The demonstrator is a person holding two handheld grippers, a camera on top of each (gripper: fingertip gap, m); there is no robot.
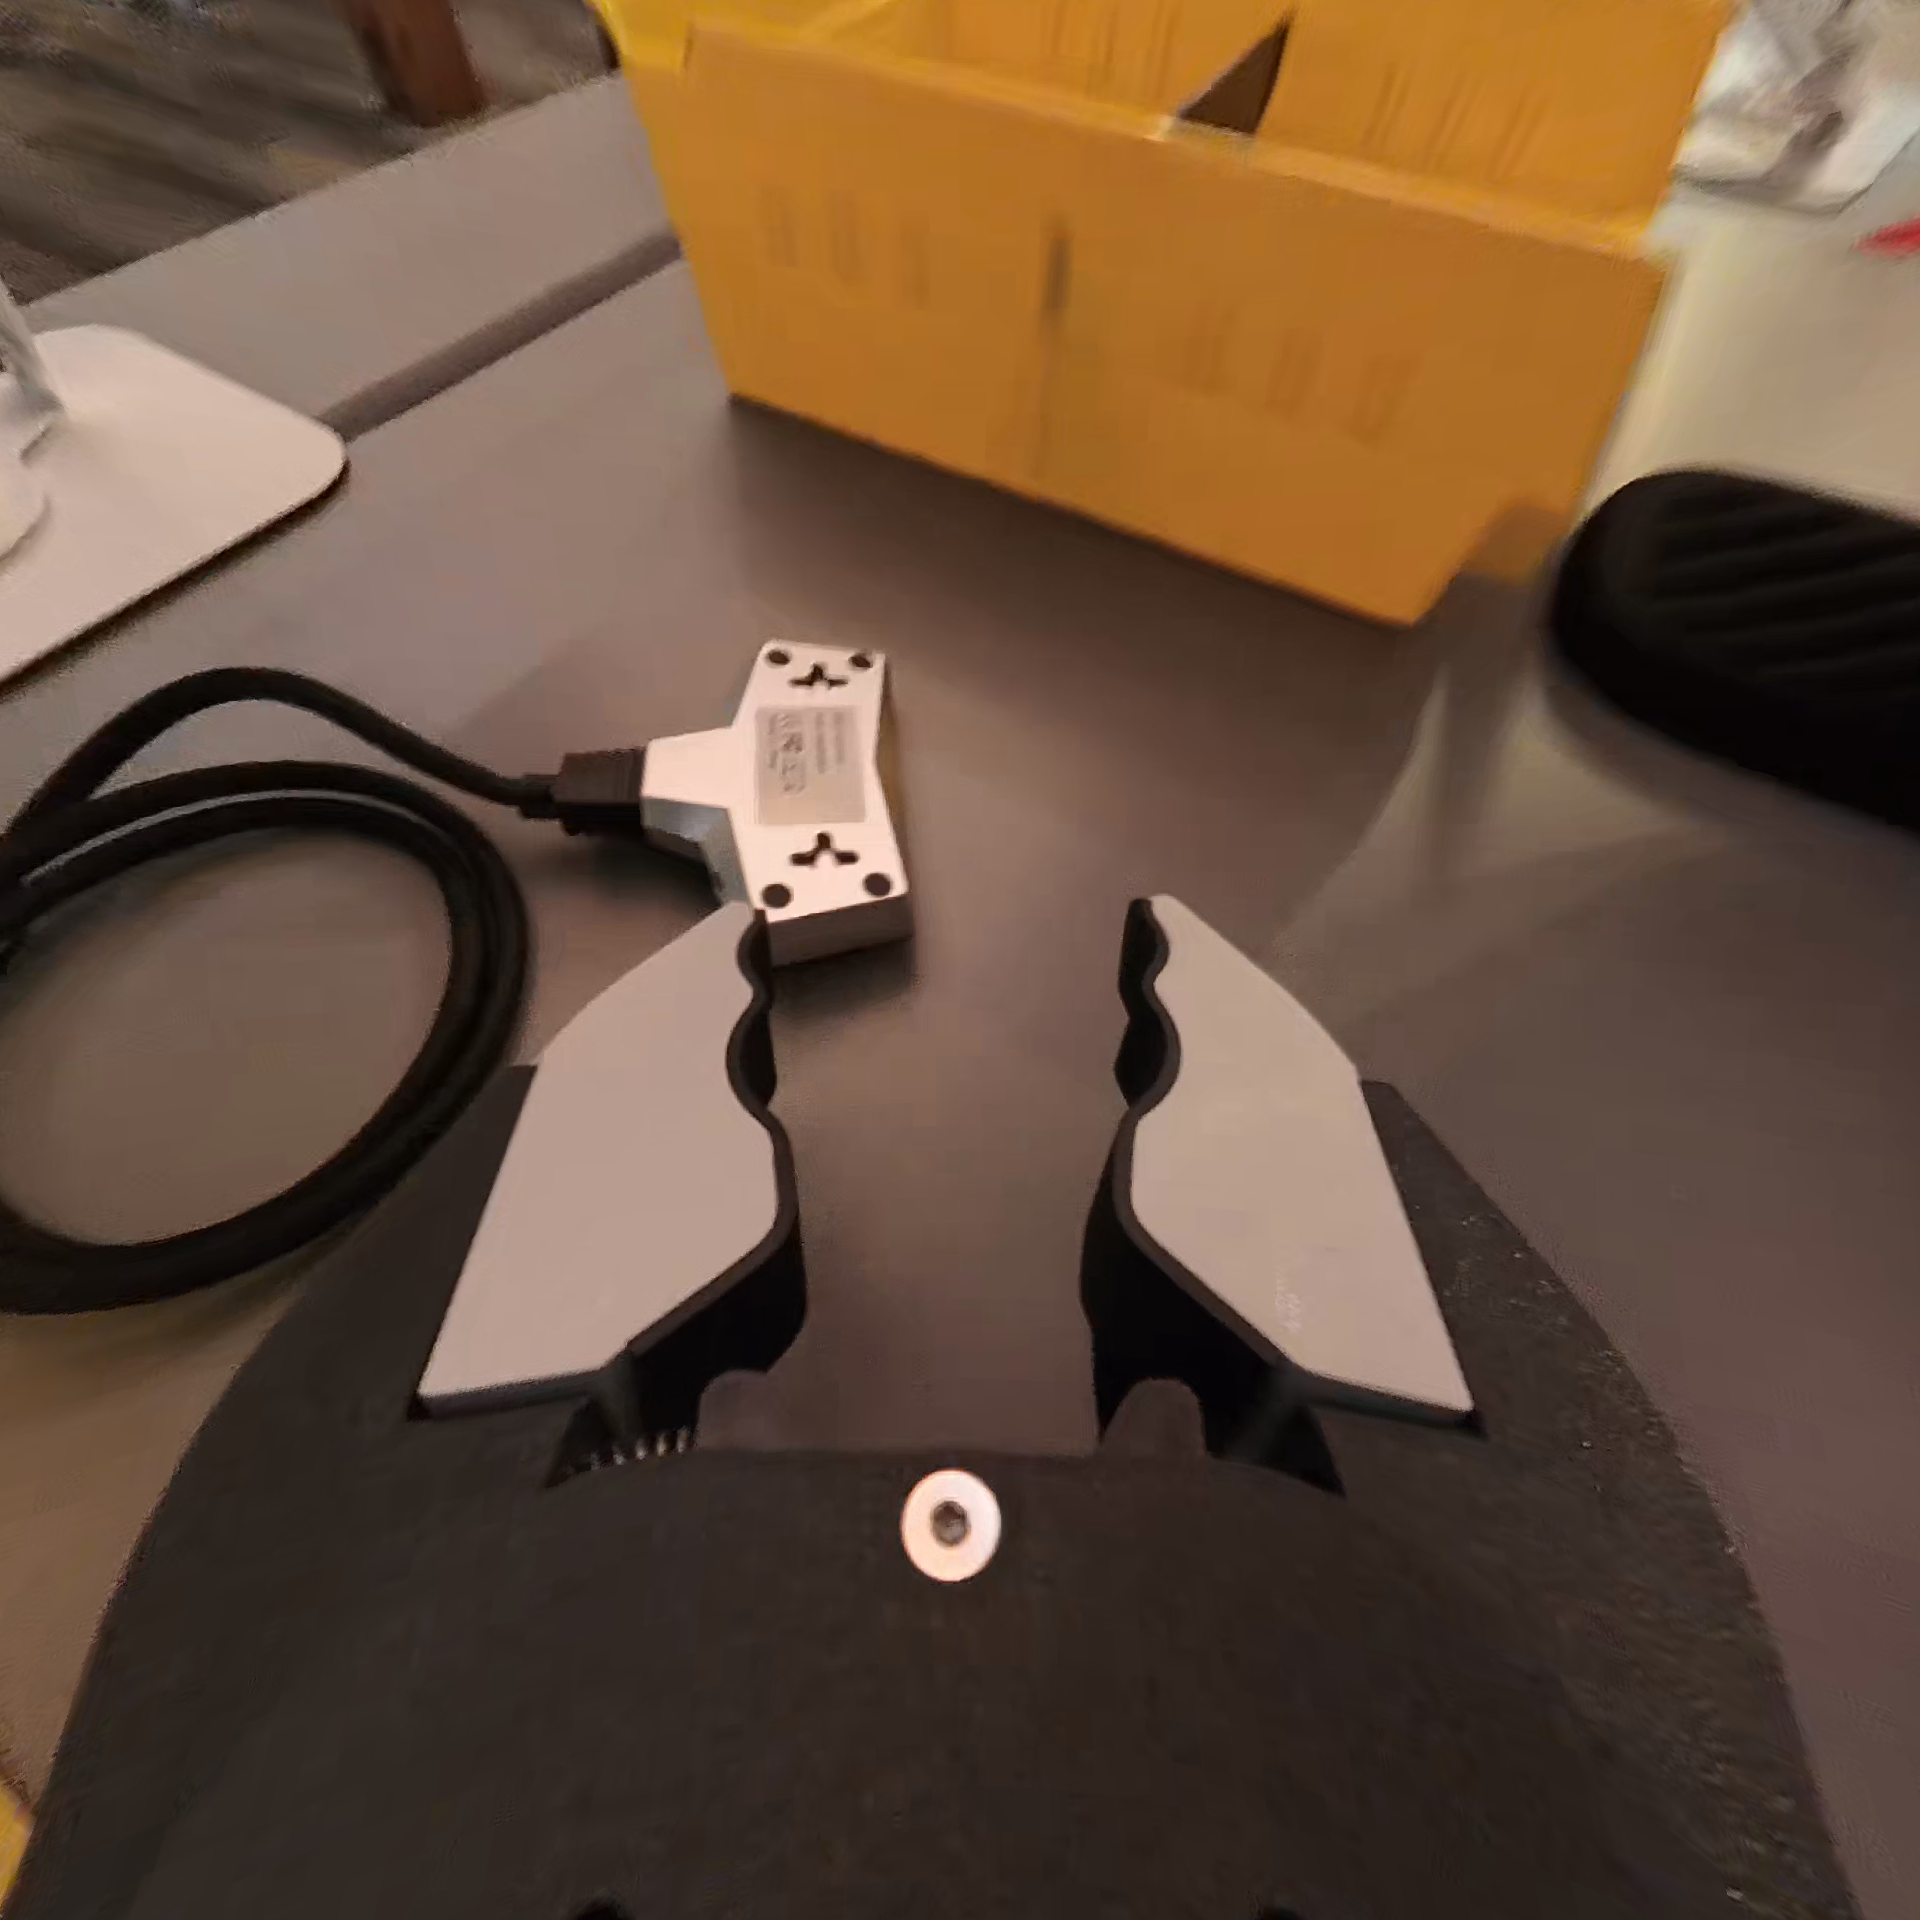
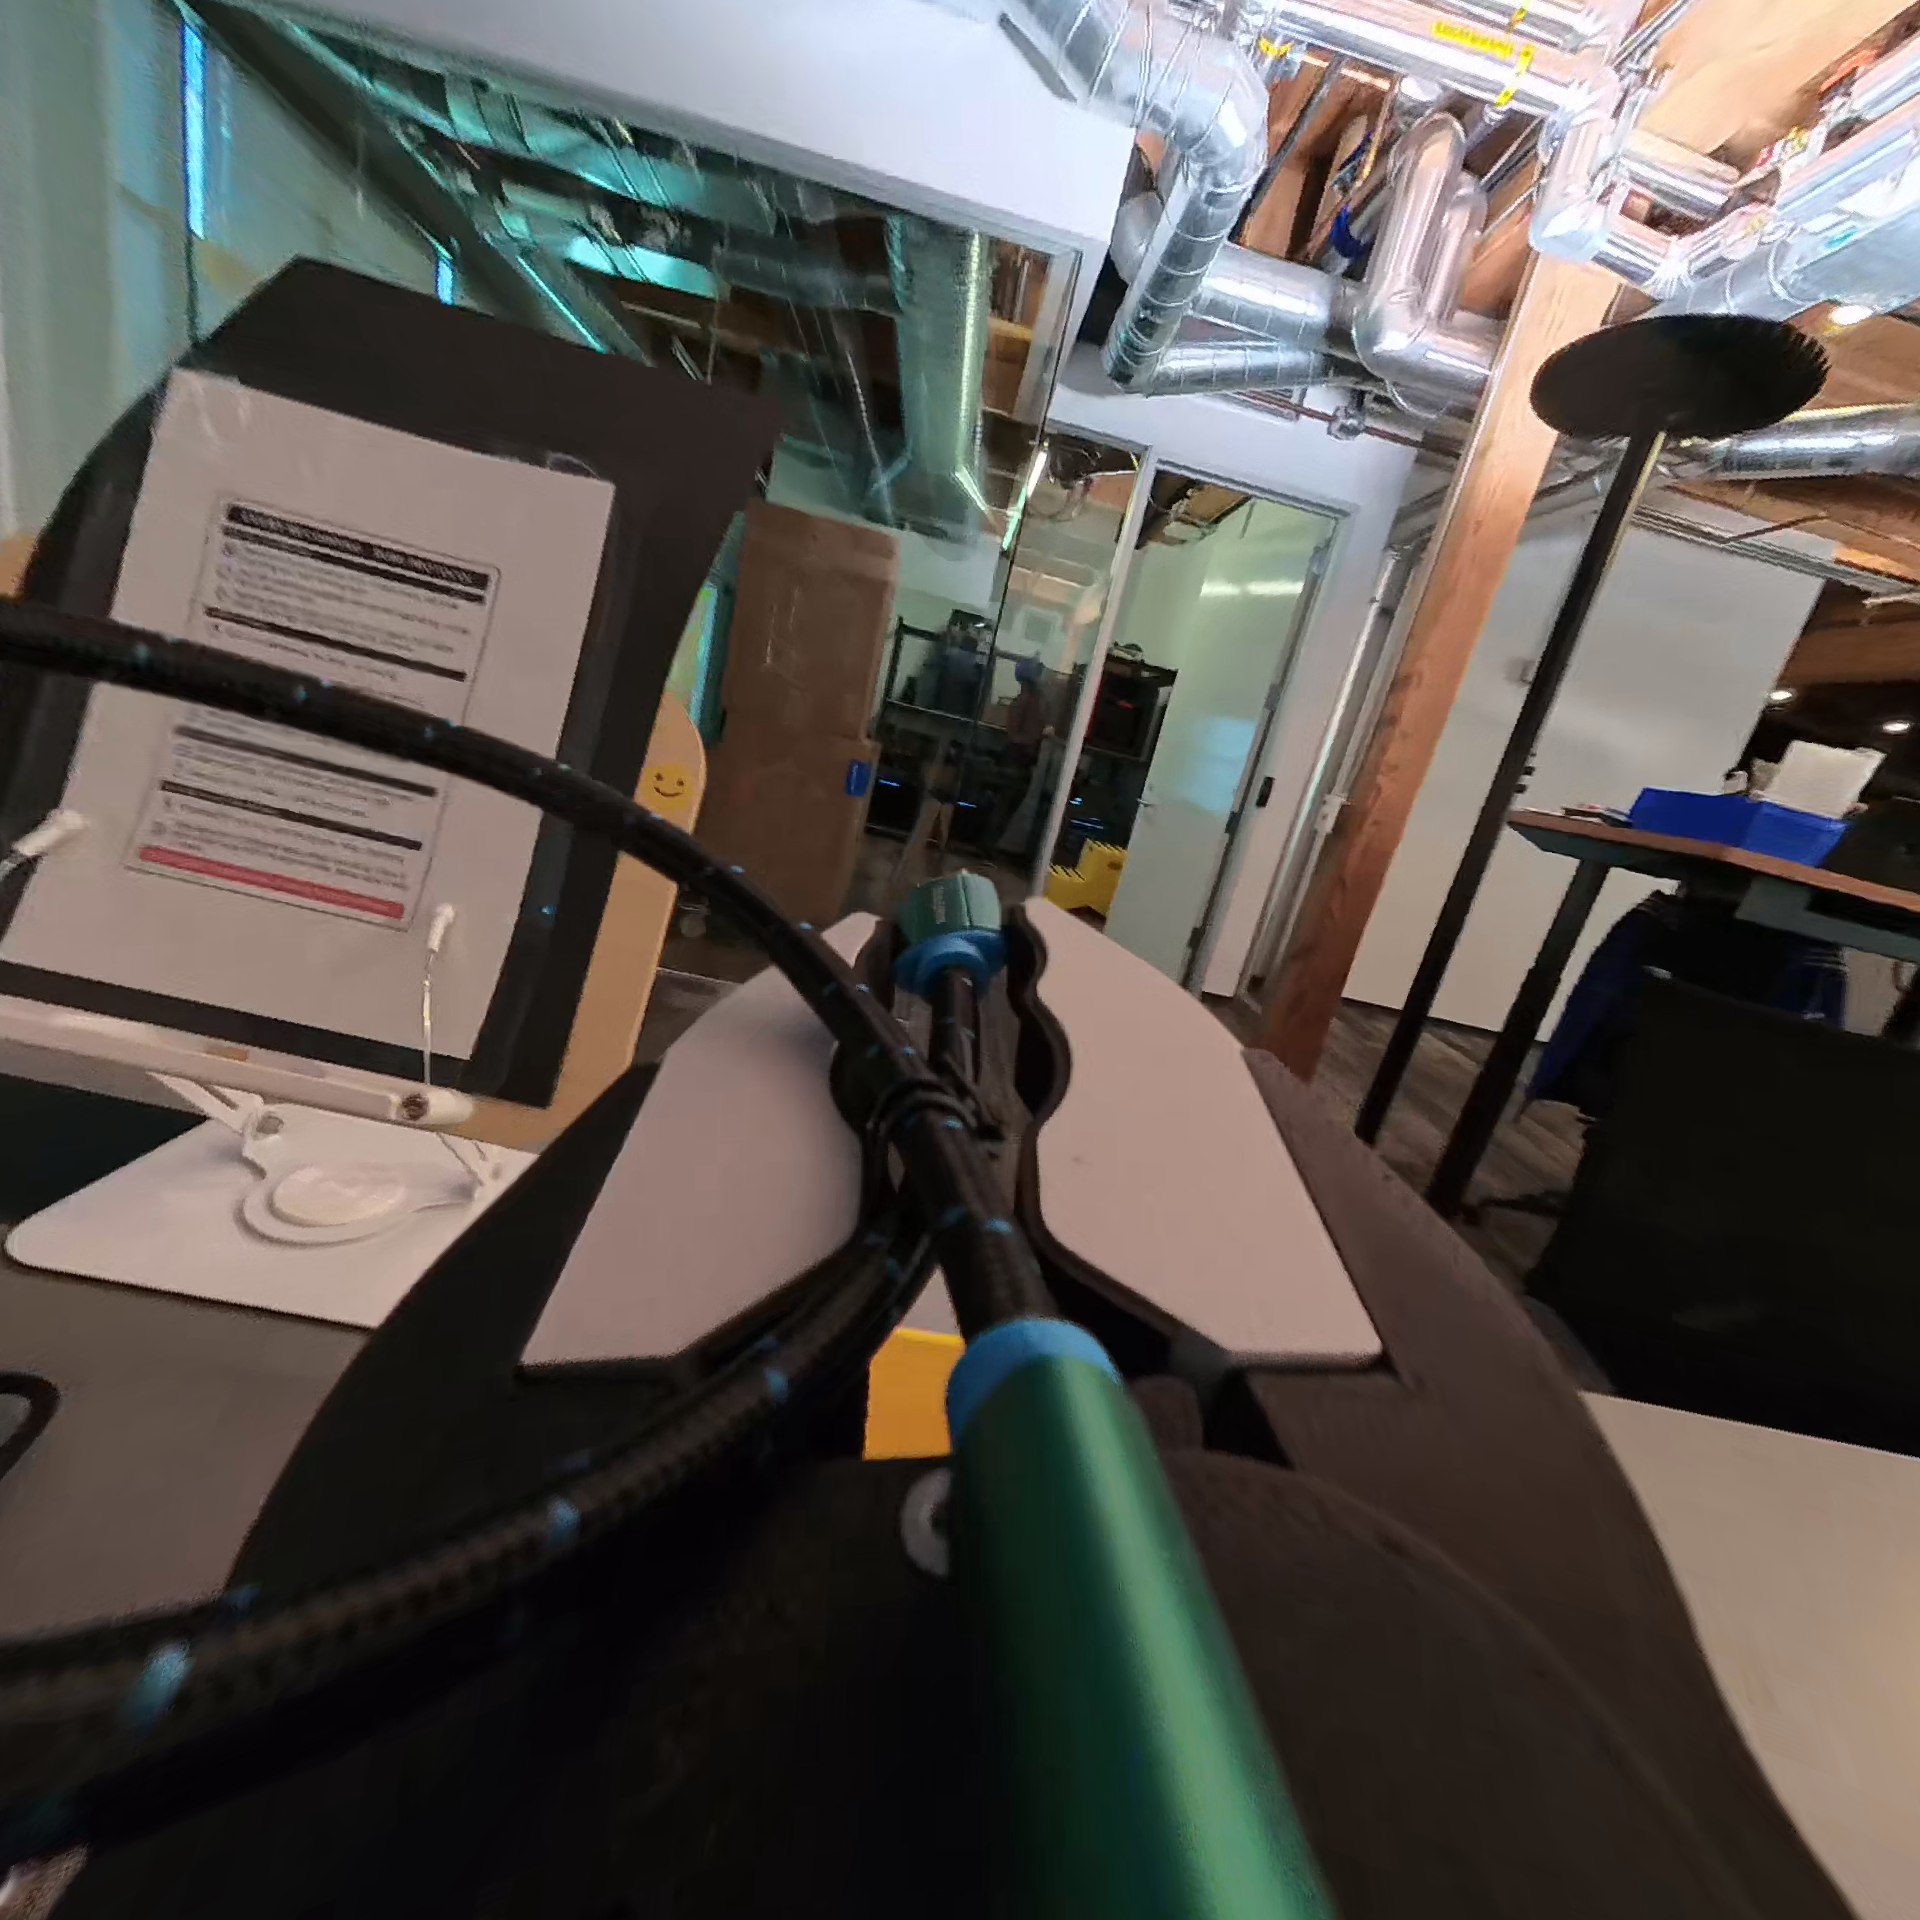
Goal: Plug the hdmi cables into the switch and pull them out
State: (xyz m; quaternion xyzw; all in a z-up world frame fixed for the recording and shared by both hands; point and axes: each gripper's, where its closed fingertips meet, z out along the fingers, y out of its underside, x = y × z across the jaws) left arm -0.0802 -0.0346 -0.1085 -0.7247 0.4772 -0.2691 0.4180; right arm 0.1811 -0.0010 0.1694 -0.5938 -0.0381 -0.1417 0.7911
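Observation:
In the left wrist view a silver T-shaped HDMI switch (image 1: 805, 800) lies underside up on the dark table. A black cable (image 1: 312, 914) is plugged into its left port and coils to the left. My left gripper (image 1: 940, 920) is open and empty, just in front of the switch, its left fingertip near the switch's near end. In the right wrist view my right gripper (image 2: 940, 940) is shut on a black braided HDMI cable (image 2: 961, 1029) just behind its green plug (image 2: 948, 906), held up in the air. The cable's other green plug (image 2: 1101, 1579) lies over the gripper body.
A yellow cardboard box (image 1: 1164, 281) stands behind the switch. A black ribbed object (image 1: 1756, 634) lies at the right. A white stand base (image 1: 135, 468) sits at the left; the right wrist view shows it (image 2: 270, 1236) holding a black screen with a white sheet (image 2: 312, 707). About 40 cm separates my left fingertips from my right. To reach the silver T-shaped HDMI switch (image 1: 805, 800) in a straight line is about 6 cm for my left fingers, about 35 cm for my right.

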